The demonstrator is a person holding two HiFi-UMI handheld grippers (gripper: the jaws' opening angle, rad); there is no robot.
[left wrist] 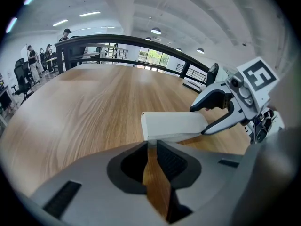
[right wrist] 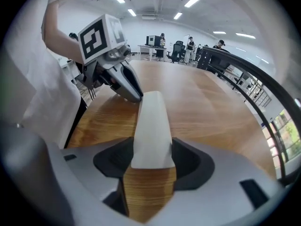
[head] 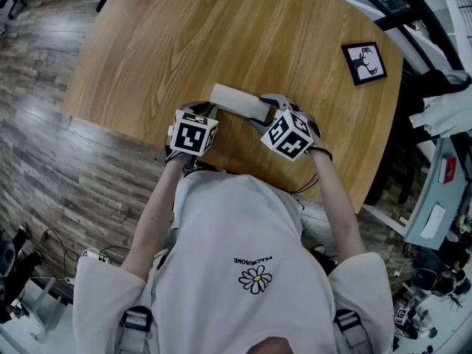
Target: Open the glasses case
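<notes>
A white oblong glasses case (head: 236, 100) lies closed on the wooden table (head: 221, 28), near its front edge. My right gripper (right wrist: 151, 157) straddles one end of the case (right wrist: 151, 126), and both pads touch its sides. My left gripper (left wrist: 150, 145) is at the opposite end, its jaws drawn in to a narrow slot through which wood shows. Its tips meet the near lower edge of the case (left wrist: 174, 125); whether they pinch that edge is hidden. In the right gripper view the left gripper (right wrist: 131, 91) touches the case's far end.
A small black-framed picture (head: 364, 62) lies near the table's right edge. The person stands against the table's front edge. A dark railing (left wrist: 141, 40) runs behind the table. Desks, boxes and cables crowd the floor at the right (head: 435, 212).
</notes>
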